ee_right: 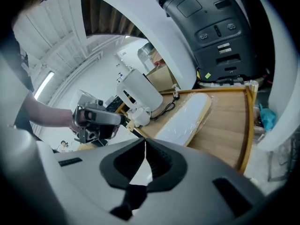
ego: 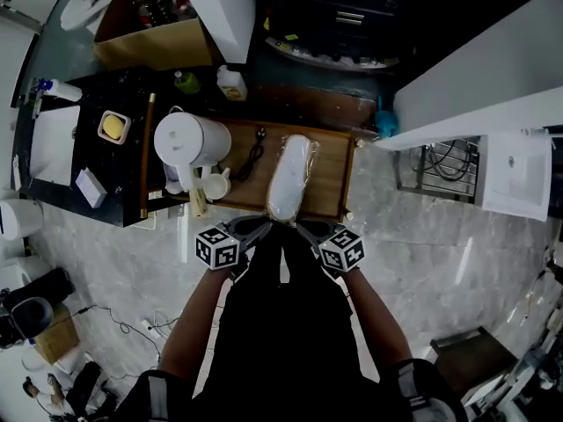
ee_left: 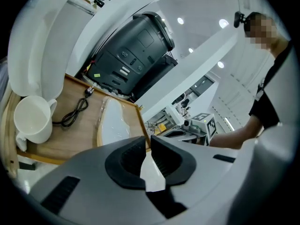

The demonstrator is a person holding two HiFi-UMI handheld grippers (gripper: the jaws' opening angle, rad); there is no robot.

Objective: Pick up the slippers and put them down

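Left tongs: the left gripper (ego: 261, 227) is clenched, its ribbed black pads meeting at the tips. Its nose is at the near end of the slippers, and I cannot tell whether a fold of wrapper is pinched.
Right tongs: the right gripper (ego: 306, 229) is likewise clenched, converging on the same end from the other side.
Slippers: the pair of flat white slippers in clear plastic wrap (ego: 290, 178) lies lengthwise on the rimmed wooden tray (ego: 330, 183), apart from the black coiled cable (ego: 255, 152).
Step in hand: probably the start of the pick-up, with both noses at the pack.
Next move: part the jaws, take the pack's near end or edges firmly, then lift it level.
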